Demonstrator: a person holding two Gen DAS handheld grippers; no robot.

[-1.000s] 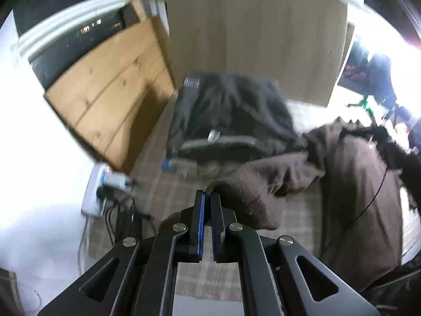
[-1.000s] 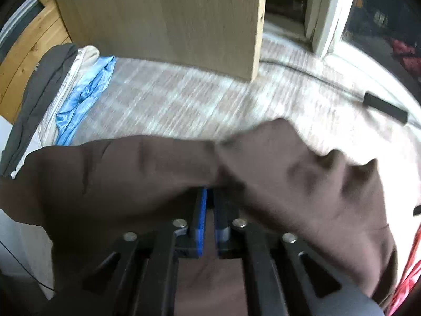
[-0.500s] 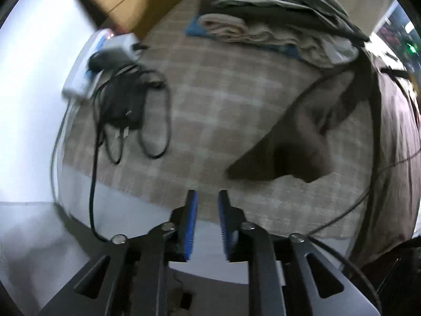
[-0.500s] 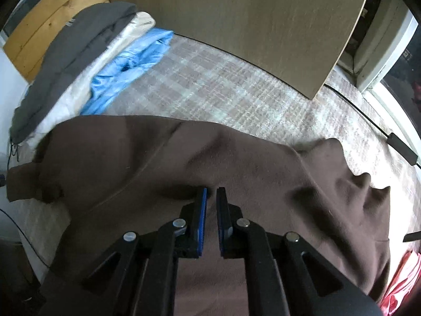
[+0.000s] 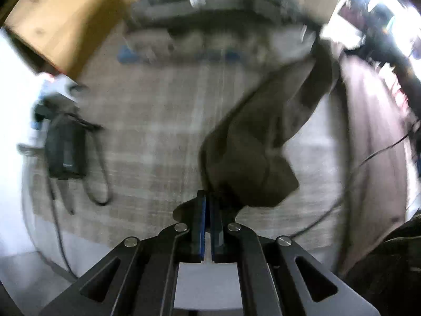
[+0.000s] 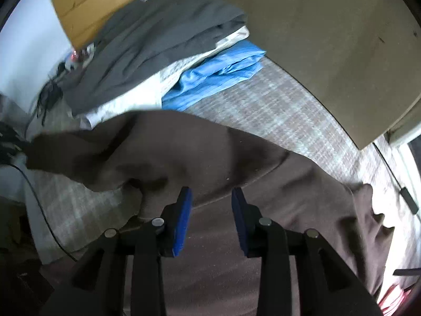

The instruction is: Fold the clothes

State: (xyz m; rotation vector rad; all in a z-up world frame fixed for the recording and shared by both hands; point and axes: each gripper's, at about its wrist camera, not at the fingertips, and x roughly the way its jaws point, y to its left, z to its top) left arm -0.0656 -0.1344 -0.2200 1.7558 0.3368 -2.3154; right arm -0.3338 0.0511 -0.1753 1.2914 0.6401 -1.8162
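Now left gripper (image 5: 208,197) jaws pinched together at the edge of the dark brown fleece garment (image 5: 252,158) at lower centre, grip blurred, right gripper (image 6: 211,194) jaws parted and opening, nothing between, over the same garment (image 6: 210,152) spread on plaid rug (image 6: 284,110), folded grey-white-blue clothes stack (image 6: 168,60) upper left.

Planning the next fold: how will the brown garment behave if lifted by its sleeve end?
The brown garment looks soft and thick, so it would probably droop. Its sleeve already lies twisted and bunched, hinting it won't hold shape. Spread wide over the rug, its body would likely drag.
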